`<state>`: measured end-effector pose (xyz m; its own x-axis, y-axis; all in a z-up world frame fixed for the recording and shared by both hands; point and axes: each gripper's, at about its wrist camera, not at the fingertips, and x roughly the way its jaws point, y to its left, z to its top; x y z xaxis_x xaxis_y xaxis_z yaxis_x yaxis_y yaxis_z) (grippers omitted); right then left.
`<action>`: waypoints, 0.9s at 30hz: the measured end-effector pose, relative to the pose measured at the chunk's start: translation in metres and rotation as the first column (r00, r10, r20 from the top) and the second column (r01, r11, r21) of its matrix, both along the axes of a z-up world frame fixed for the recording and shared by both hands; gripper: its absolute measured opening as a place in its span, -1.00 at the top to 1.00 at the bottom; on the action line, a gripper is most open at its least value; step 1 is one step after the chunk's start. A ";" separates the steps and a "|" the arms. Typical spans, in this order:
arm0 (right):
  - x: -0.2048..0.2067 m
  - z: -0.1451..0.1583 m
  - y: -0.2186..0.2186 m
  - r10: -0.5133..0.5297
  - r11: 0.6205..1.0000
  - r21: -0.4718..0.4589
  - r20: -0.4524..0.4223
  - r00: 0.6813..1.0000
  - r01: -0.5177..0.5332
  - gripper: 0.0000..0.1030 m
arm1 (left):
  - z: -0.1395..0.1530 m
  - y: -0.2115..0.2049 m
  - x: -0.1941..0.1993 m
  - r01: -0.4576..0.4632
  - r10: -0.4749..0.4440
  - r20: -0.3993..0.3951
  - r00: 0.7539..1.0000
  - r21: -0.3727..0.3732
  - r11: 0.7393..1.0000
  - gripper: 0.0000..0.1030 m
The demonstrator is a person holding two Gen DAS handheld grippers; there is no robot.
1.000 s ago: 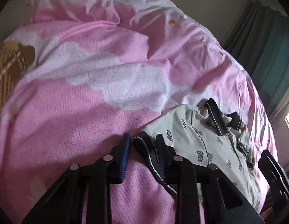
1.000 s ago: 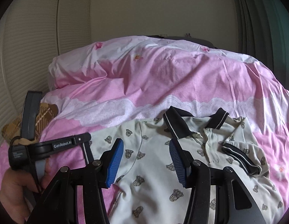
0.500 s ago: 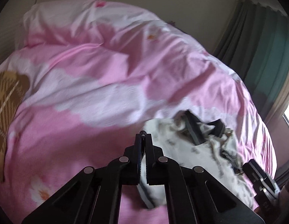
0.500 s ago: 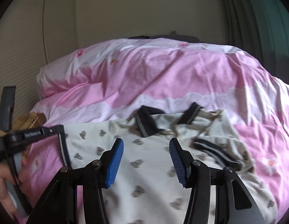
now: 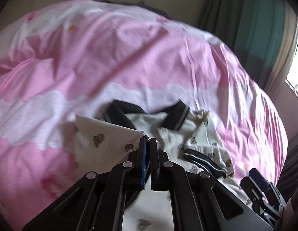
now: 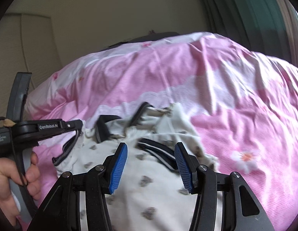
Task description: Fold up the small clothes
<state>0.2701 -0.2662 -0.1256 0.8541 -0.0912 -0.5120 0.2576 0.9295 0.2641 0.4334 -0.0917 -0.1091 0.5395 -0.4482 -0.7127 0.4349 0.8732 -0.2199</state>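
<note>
Left gripper (image 5: 148, 140): blue-padded jaws clamped on the sleeve edge of the small cream polo shirt with dark bear prints and black striped collar (image 5: 102, 140). That sleeve is lifted and pulled in over the shirt body; its black cuff trim (image 6: 69, 148) hangs below the jaws in the right wrist view. The person's left hand (image 6: 12, 181) grips the grey handle at frame left.

Right gripper (image 6: 151, 165): jaws spread wide, nothing between the blue ribbed pads (image 6: 118, 169), hovering over the shirt front. Cannot tell whether it touches the cloth.

The shirt lies face up on the bed, on the pink duvet with white lace-edged band and flower print (image 5: 129, 57), collar (image 5: 176, 115) toward the far side. Right sleeve with black-and-white striped cuff (image 6: 156, 150) lies folded in on the chest, just beyond the right gripper.

Further back: cream wall (image 6: 110, 9), teal-green curtain (image 5: 260, 28) at far right beside a bright window (image 5: 295, 77). Both views are motion-blurred.
</note>
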 end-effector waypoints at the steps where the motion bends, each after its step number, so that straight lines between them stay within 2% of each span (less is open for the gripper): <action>1: -0.001 -0.004 -0.007 -0.011 1.000 0.017 -0.005 1.000 0.011 -0.01 | -0.006 -0.008 0.000 0.011 -0.011 -0.003 1.000 0.015 1.000 0.89; 3: -0.003 -0.011 -0.017 -0.028 0.999 0.040 -0.013 1.000 0.028 -0.01 | -0.021 -0.024 -0.001 0.025 -0.025 0.004 1.000 0.075 0.997 0.89; 6: -0.004 -0.016 -0.021 -0.020 0.998 0.059 -0.011 1.000 0.021 -0.02 | -0.033 -0.027 -0.005 0.031 -0.031 -0.005 1.000 0.118 0.993 0.85; 8: -0.004 -0.017 -0.016 0.000 0.999 0.052 -0.007 1.000 0.001 -0.01 | -0.031 -0.018 -0.010 0.024 -0.024 0.001 1.000 0.112 0.993 0.70; 10: -0.004 -0.019 -0.010 0.025 0.999 0.043 -0.007 1.000 -0.024 -0.01 | -0.025 -0.007 -0.017 0.004 -0.007 0.022 1.000 0.113 0.994 0.43; 13: -0.004 -0.020 -0.001 0.050 0.998 0.035 -0.009 0.999 -0.050 -0.01 | -0.019 0.022 -0.032 -0.038 0.032 0.053 0.998 0.122 0.992 0.30; 19: -0.004 -0.022 0.018 0.093 0.996 0.012 -0.017 0.995 -0.093 -0.01 | -0.041 0.065 -0.054 -0.071 0.072 -0.002 0.997 0.145 0.987 0.30; 24: -0.006 -0.018 0.032 0.121 0.992 -0.023 -0.009 0.993 -0.121 -0.01 | -0.060 0.076 -0.058 -0.095 0.100 -0.023 0.995 0.165 0.982 0.30; 27: -0.006 -0.020 0.037 0.130 0.991 -0.028 -0.014 0.991 -0.130 -0.01 | -0.069 0.081 -0.059 -0.119 0.124 -0.011 0.992 0.209 0.971 0.28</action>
